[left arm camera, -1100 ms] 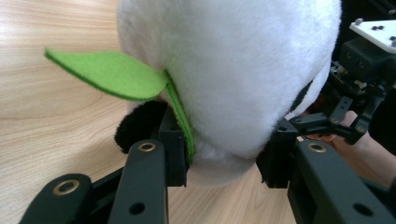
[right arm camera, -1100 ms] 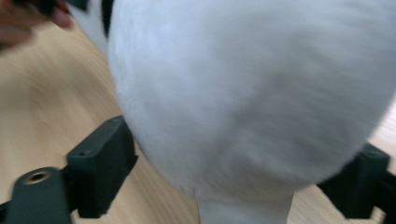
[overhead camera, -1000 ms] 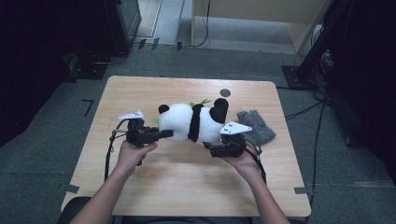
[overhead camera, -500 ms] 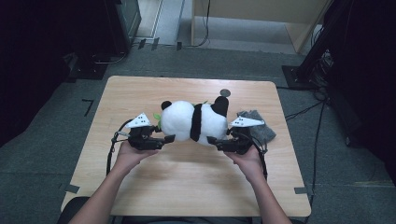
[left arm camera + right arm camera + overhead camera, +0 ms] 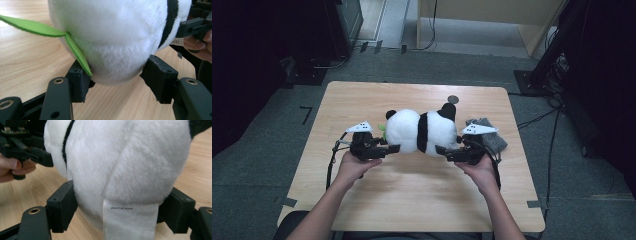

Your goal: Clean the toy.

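A black-and-white panda plush (image 5: 419, 131) lies lengthwise across the middle of the wooden table (image 5: 412, 200). My left gripper (image 5: 393, 148) has its head end between its pads (image 5: 78, 81), beside a green felt leaf (image 5: 37, 28). Its jaws have just been closing on the white fur (image 5: 112, 37). My right gripper (image 5: 442, 150) takes the rump (image 5: 130, 157) from the other side. A white sewn label (image 5: 130, 222) hangs between its pads (image 5: 62, 205). Those jaws have just been opening a little, with the plush still touching both pads.
A crumpled grey cloth (image 5: 489, 135) lies just right of the right gripper. A small dark disc (image 5: 453, 99) sits near the table's far edge. Bare wood stretches along the near side, and dark equipment and cables stand on the floor around the table.
The panda has turned from a slight slant to lie straight between the grippers. The left gripper has shifted a little right, to its head end. The right gripper stays at its rump.
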